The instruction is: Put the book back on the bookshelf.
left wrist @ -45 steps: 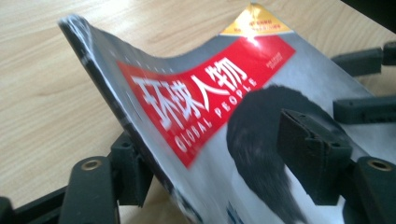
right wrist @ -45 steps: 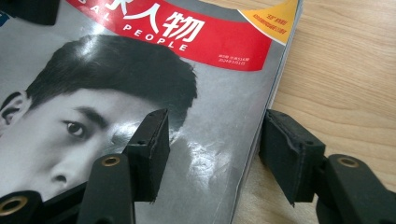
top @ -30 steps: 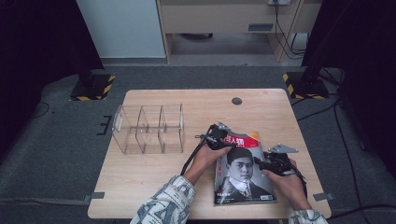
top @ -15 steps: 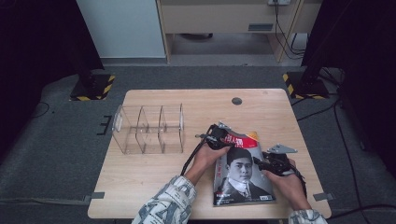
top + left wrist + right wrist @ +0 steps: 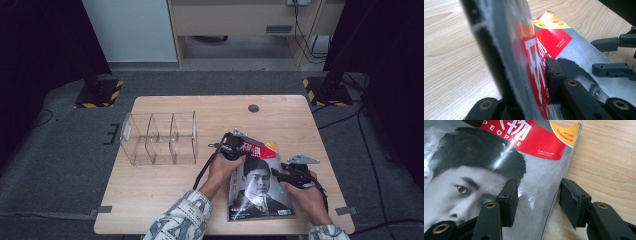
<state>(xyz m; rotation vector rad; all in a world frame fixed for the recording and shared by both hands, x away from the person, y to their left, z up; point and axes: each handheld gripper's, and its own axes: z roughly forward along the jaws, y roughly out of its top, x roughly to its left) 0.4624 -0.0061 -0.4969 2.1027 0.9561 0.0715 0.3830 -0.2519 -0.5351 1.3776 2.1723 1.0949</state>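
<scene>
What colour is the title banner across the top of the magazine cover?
Red with white lettering, on the magazine; clearest in the right gripper view.

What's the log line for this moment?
left gripper: just closed, shut on magazine cover | right gripper: open, astride magazine edge | clear organizer: untouched

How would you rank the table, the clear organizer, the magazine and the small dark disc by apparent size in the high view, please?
1. Table
2. Clear organizer and magazine: too alike to rank
3. Small dark disc
</scene>
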